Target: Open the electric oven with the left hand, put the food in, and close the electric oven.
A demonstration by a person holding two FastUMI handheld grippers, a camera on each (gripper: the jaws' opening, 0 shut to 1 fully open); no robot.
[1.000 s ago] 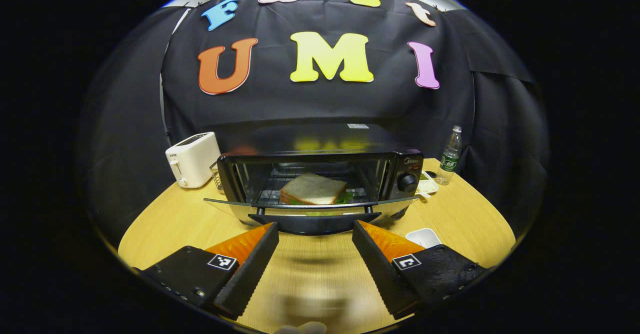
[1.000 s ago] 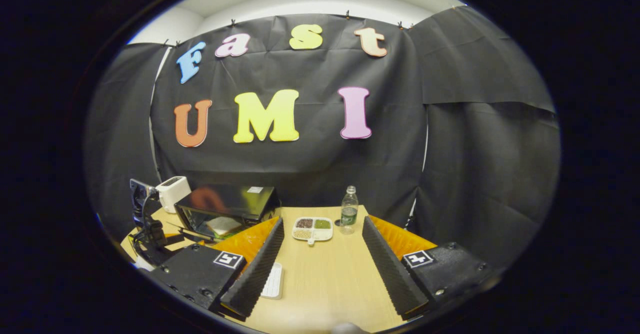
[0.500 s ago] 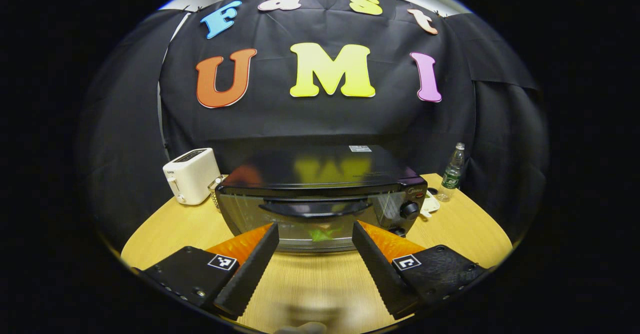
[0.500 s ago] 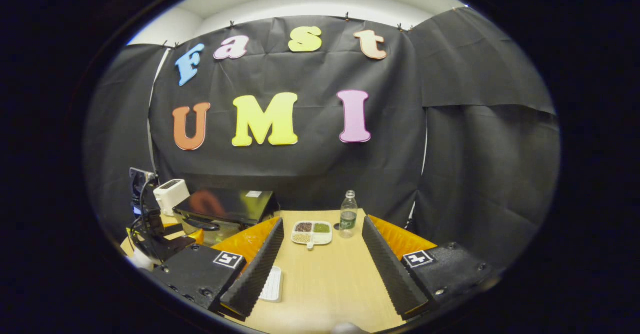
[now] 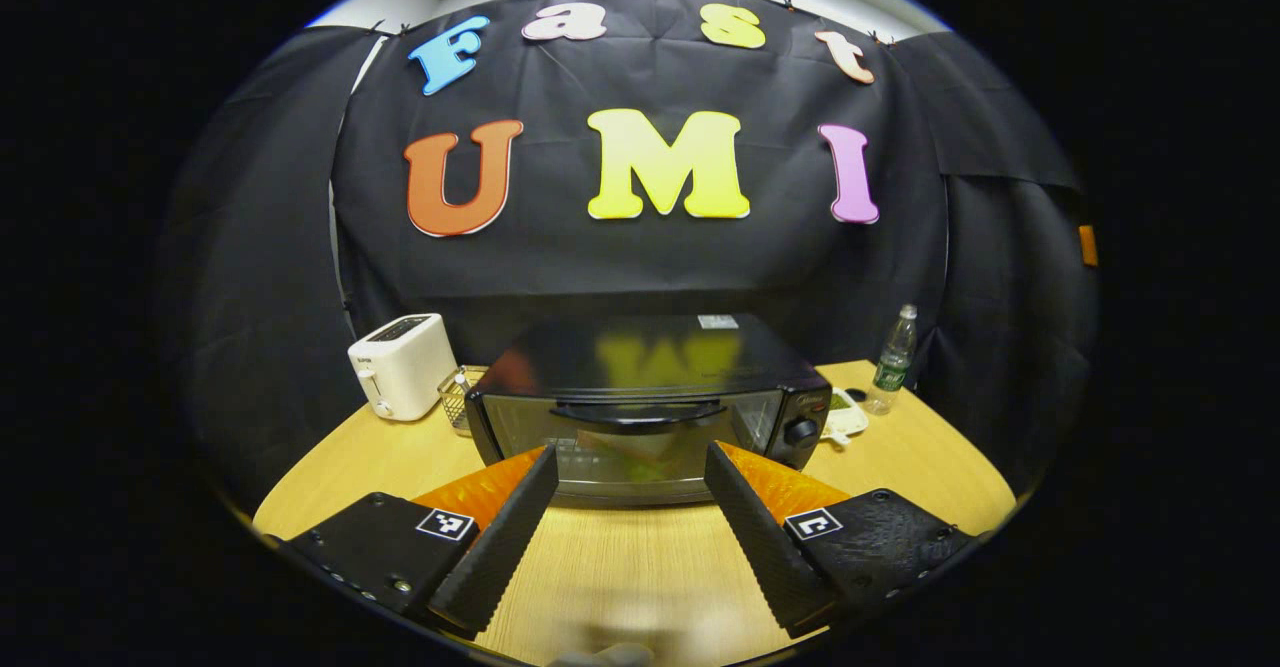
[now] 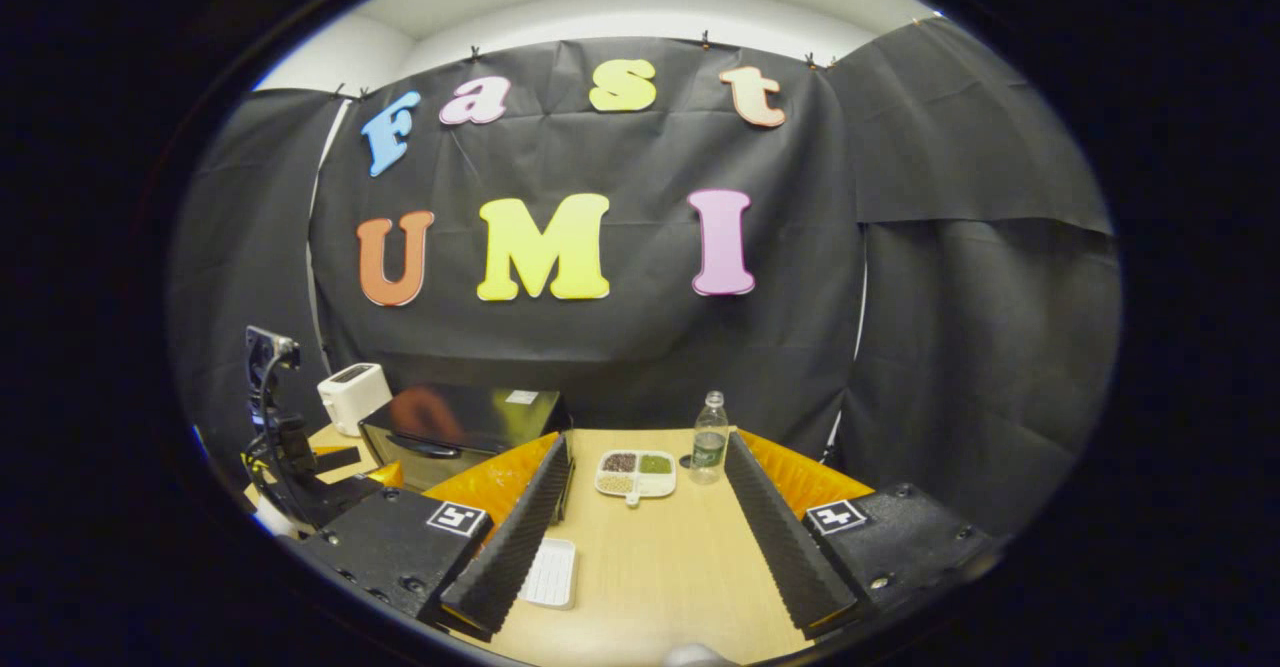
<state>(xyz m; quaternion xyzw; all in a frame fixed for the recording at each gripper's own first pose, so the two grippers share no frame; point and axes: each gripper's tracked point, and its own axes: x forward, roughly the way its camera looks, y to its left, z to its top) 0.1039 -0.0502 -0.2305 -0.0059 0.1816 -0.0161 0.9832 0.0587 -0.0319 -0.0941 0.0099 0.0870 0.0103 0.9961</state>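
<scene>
The black electric oven with a glass door (image 5: 640, 407) sits on the light wooden worktop (image 5: 620, 577), door shut, its handle bar running side to side. It lies dead ahead at twelve o'clock of the left hand-held gripper (image 5: 630, 507) — released, fingers spread, clear of the door. The right hand-held gripper (image 6: 645, 537), also released and empty, has the oven off at ten o'clock — farther away. The task looks finished.

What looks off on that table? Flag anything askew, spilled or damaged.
Nothing stands out. The oven sits square, door shut. The toaster and bottle stand upright, and the divided dish holds its contents with no spill on the table.
</scene>
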